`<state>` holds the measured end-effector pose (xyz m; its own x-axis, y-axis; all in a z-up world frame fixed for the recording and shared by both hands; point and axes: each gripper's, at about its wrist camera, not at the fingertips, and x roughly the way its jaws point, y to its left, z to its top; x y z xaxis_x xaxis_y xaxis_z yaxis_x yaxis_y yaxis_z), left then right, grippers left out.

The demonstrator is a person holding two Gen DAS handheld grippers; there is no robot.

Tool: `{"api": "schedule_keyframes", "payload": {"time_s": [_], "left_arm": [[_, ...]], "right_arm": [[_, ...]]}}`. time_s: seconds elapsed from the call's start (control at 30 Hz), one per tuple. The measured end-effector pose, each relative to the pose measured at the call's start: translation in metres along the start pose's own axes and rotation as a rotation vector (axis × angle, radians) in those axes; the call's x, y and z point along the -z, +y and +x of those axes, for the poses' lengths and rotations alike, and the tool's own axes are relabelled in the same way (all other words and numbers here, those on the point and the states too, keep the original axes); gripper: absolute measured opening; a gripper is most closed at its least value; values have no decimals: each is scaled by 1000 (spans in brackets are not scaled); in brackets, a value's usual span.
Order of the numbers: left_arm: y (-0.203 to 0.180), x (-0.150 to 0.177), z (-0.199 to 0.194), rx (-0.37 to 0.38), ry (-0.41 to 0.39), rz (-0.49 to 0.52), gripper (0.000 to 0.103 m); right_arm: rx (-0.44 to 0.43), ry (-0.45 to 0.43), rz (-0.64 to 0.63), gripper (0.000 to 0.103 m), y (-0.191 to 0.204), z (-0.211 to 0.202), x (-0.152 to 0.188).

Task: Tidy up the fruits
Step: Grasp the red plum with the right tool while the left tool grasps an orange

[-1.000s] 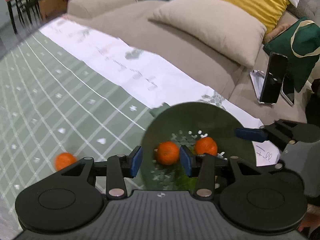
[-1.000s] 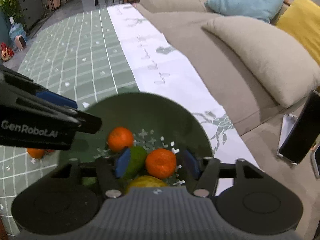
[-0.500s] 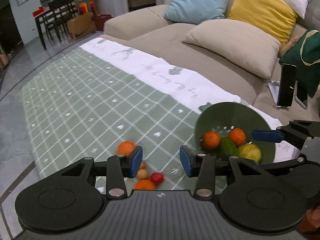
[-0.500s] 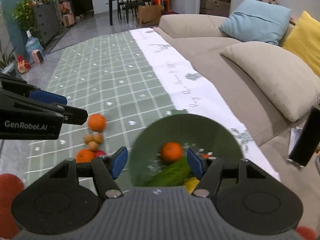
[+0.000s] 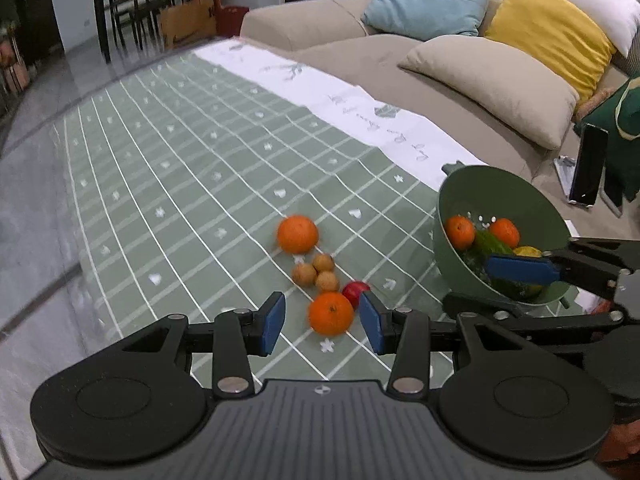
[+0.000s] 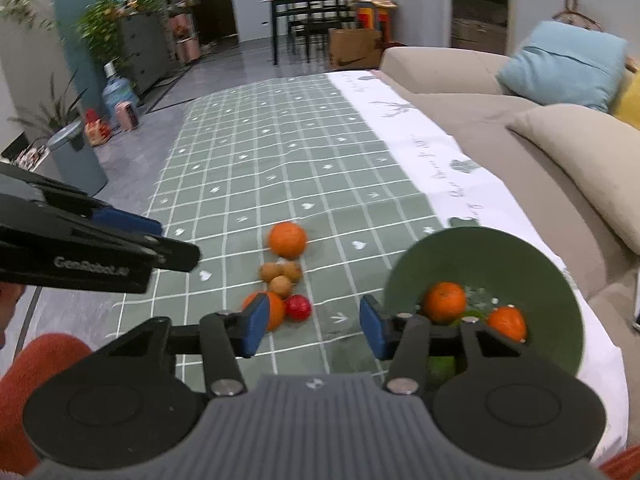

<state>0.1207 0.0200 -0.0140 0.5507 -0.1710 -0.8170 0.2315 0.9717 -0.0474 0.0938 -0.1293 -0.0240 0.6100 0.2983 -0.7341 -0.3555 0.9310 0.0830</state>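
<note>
A green bowl (image 5: 500, 200) stands tilted on the green checked cloth and holds two oranges (image 5: 460, 232), a green fruit and a yellow one. To its left lie loose fruits: a far orange (image 5: 298, 234), three small brown fruits (image 5: 316, 274), a red fruit (image 5: 356, 290) and a near orange (image 5: 331, 314). My left gripper (image 5: 322, 320) hangs open above the near orange, its pads clear of it. My right gripper (image 6: 312, 328) hovers between the loose fruit (image 6: 298, 307) and the bowl (image 6: 500, 256). Its jaws are closing with only cloth showing between them.
A beige sofa (image 5: 400, 64) with blue, yellow and beige cushions runs along the cloth's white border. A dark phone on a stand (image 5: 588, 168) sits right of the bowl. An orange sleeve (image 6: 36, 380) shows at lower left. Dining furniture stands far back.
Both grippers have drawn back and leftward from the bowl, so the loose fruits have come into view. The right jaws stand narrower than half a second ago.
</note>
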Motion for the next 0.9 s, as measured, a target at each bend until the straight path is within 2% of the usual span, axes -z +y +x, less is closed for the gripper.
{"api": "schedule_keyframes", "payload": {"time_s": [0.03,0.13,0.4,0.5,0.9], "left_arm": [[2,2,3,8,7,-9,51],[7,6,15,26,36,-30,51],[14,6,53,90,118,-27,51],[18,5,70,120,153,-51,55],[22,-1,122,145,271,-77,56]], "right_arm": [[-2,8,-13,35,2,4,0],[-22,21,-58,31,5,18,0],[-43,63,-233,29,11,59,0],[-44,87,-270,29,12,71,1],[-44,146,-417,29,18,106,5]]}}
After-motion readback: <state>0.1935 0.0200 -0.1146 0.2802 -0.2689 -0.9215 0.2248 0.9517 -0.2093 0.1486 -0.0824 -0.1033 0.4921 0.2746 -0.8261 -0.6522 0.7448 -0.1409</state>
